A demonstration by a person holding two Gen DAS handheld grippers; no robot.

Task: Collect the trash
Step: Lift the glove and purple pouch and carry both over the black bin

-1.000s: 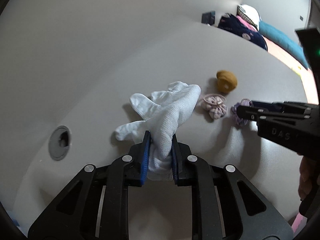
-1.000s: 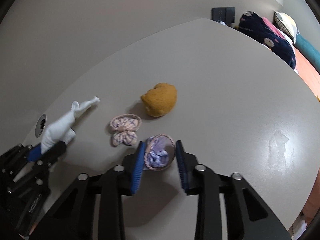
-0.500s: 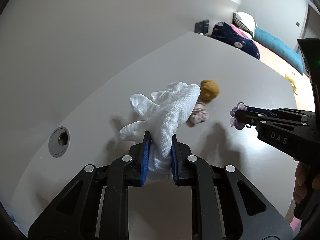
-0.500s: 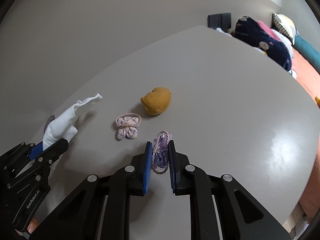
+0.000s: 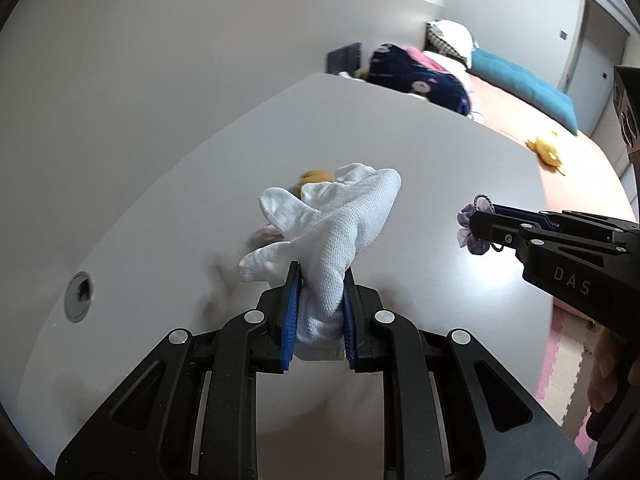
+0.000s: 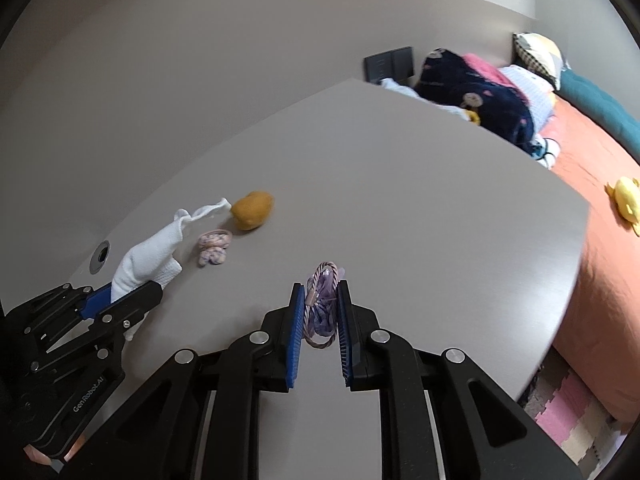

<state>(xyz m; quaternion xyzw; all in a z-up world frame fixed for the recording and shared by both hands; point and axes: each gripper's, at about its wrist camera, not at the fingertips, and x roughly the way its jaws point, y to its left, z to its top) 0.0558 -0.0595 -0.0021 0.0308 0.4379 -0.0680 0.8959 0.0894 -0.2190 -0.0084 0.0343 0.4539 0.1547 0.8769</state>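
Left wrist view: the left tool (image 5: 319,300) clamps a white cloth (image 5: 336,224) between its blue pads, lifted clear of the grey table (image 5: 400,140). The right tool (image 6: 319,312) grips a purple hair tie (image 6: 320,300) — also off the surface. A pink scrunchie (image 6: 215,246) and an orange lump (image 6: 253,210) lie on the table.

Purple scrunchie (image 6: 320,308) clamped, likely lifted off table (image 6: 400,200)

Soft, even light fills both round, bent-edged views, faint shadows lie on the smooth grey table (image 6: 400,200), and the far bed (image 5: 520,92) looks blurry.
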